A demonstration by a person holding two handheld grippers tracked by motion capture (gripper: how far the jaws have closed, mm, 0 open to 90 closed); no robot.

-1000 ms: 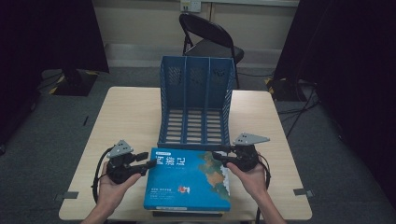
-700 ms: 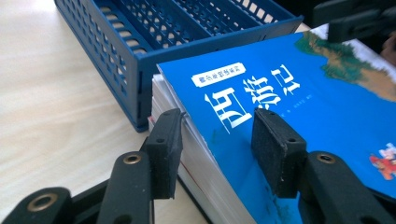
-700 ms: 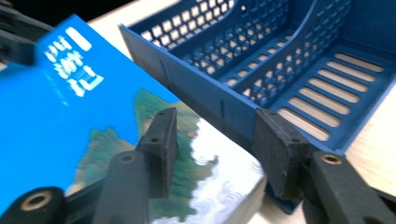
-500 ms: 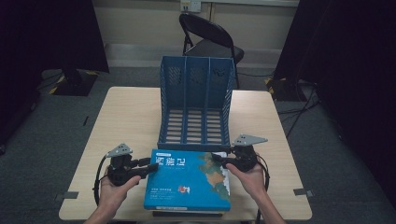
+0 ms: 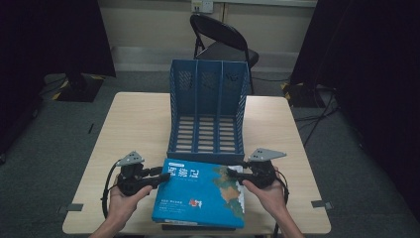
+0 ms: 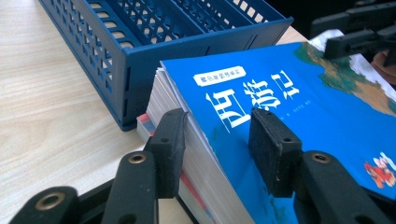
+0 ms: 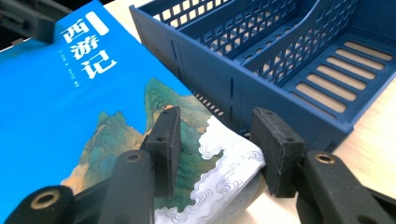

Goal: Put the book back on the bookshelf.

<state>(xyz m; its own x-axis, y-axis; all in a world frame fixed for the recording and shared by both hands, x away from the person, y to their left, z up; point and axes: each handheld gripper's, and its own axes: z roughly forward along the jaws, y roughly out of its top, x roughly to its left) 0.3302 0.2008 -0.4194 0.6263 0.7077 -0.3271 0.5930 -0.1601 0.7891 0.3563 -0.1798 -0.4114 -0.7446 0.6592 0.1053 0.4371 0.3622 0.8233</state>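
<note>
Two hand-held grippers: left hand-held gripper (image 6: 217, 142) clamped on the book's (image 5: 200, 191) left edge, jaws just closing; right hand-held gripper (image 7: 215, 147) clamped on its right edge.

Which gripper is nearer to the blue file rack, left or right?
Right. The right gripper sits just before the blue file rack front edge; the left gripper is slightly farther.

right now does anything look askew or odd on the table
Mostly tidy. The blue book lies on another book and is tipped, its left edge raised between the left tongs. The blue file rack stands square behind it.
</note>
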